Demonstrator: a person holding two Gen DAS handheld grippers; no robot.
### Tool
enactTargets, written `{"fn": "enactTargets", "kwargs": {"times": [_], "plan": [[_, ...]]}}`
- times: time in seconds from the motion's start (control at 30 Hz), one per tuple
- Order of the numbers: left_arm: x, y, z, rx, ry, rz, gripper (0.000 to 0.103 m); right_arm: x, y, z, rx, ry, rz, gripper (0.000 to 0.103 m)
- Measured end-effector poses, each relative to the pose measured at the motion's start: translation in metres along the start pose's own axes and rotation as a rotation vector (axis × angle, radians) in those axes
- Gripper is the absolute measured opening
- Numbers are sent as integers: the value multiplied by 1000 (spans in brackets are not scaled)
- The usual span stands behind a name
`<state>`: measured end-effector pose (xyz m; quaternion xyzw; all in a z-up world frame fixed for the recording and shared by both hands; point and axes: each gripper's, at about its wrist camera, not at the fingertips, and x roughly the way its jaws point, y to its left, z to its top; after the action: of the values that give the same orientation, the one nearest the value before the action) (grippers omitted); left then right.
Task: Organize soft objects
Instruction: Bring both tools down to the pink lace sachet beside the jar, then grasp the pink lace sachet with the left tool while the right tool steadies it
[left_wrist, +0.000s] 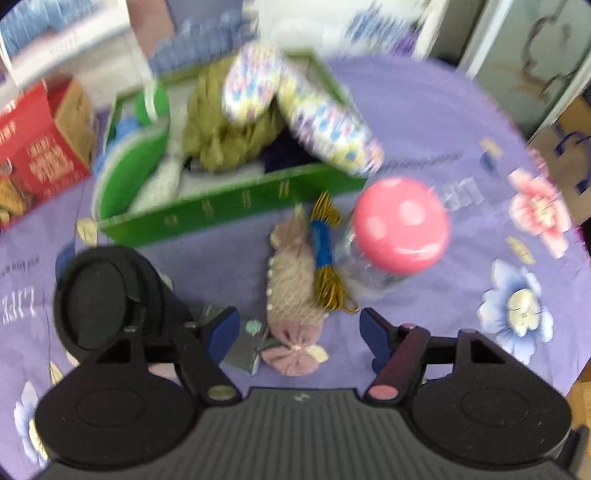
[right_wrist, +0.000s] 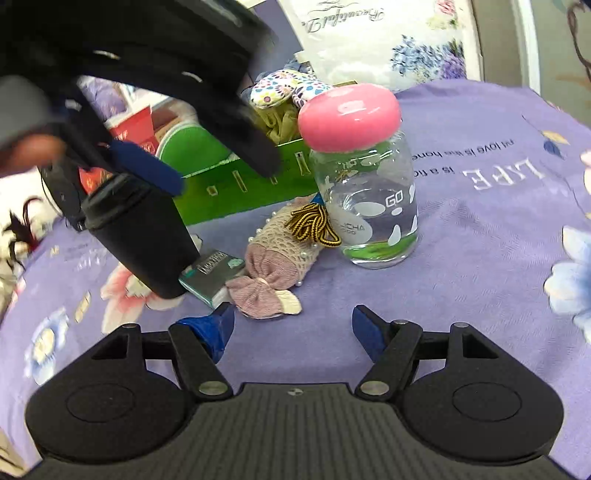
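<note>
1. While our left gripper (left_wrist: 297, 334) hangs wide open over the pink sock (left_wrist: 295, 291), it grips nothing.
2. Our right gripper (right_wrist: 291, 330) gapes empty too.
3. Sock's beside the jar (right_wrist: 364, 184), near the green box (left_wrist: 229, 214).

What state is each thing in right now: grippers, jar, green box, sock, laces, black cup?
left gripper: open, fingers either side of the pink sock
right gripper: open, empty
glass jar: upright, pink lid on
green box: open-topped, stuffed with soft items
pink sock: lying flat on the cloth
yellow-black laces: bundled, resting on the sock
black cup: standing tilted in view, lidded
</note>
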<state>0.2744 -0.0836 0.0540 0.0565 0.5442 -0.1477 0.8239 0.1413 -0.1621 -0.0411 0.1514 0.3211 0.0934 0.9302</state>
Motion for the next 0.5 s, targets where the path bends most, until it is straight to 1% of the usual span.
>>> {"fn": "enactTargets", "kwargs": {"times": [0.03, 0.1, 0.13, 0.17, 0.27, 0.33, 0.43, 0.5], "plan": [[7, 3, 3, 0, 22, -12, 72, 1, 0, 3, 12, -3, 3, 57], [17, 6, 8, -6, 57, -15, 72, 11, 8, 9, 2, -14, -17, 57], [22, 7, 11, -1, 71, -30, 72, 17, 9, 12, -2, -4, -25, 57], [27, 8, 13, -3, 90, -36, 72, 25, 11, 15, 11, 6, -29, 57], [40, 5, 20, 25, 123, -57, 72, 38, 11, 19, 82, -7, -32, 57], [48, 5, 26, 25, 144, -38, 72, 48, 15, 21, 93, 0, -53, 57], [60, 6, 33, 15, 192, -35, 72, 66, 20, 22, 128, -3, -94, 59], [64, 9, 34, 19, 200, -27, 72, 72, 21, 20, 148, -33, -97, 61]]}}
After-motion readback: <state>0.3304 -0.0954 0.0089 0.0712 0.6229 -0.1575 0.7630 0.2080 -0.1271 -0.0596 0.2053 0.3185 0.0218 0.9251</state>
